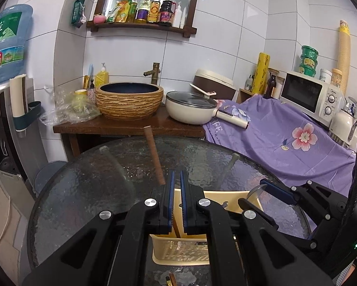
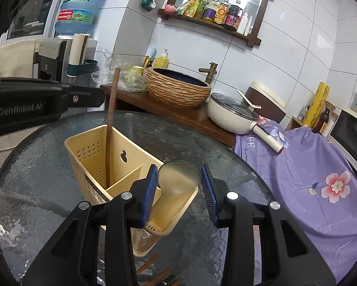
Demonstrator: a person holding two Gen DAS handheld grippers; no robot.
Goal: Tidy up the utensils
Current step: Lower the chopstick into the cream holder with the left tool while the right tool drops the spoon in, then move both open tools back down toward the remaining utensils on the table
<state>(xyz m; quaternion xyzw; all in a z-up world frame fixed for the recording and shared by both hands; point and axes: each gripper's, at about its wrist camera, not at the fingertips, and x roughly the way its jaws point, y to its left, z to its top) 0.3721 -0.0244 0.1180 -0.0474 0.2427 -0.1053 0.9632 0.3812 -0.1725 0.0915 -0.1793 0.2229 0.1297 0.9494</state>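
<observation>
A beige two-compartment utensil caddy (image 2: 83, 157) stands on the round glass table (image 2: 47, 190). My left gripper (image 1: 177, 172) is shut on a brown chopstick (image 1: 153, 152), which stands nearly upright with its lower end inside the caddy's left compartment. From the right wrist view, this chopstick (image 2: 111, 119) rises above the caddy rim, with the left gripper (image 2: 102, 97) at its upper part. My right gripper (image 2: 179, 166) holds the bowl of a metal spoon (image 2: 178, 178) between its blue pads. The spoon's handle points down into the right compartment.
More brown chopsticks (image 2: 154, 274) lie on the glass in front of the caddy. A purple flowered cloth (image 2: 309, 166) covers the surface to the right. Behind the table is a wooden counter with a woven basin (image 2: 176, 88) and a white pan (image 2: 228, 116).
</observation>
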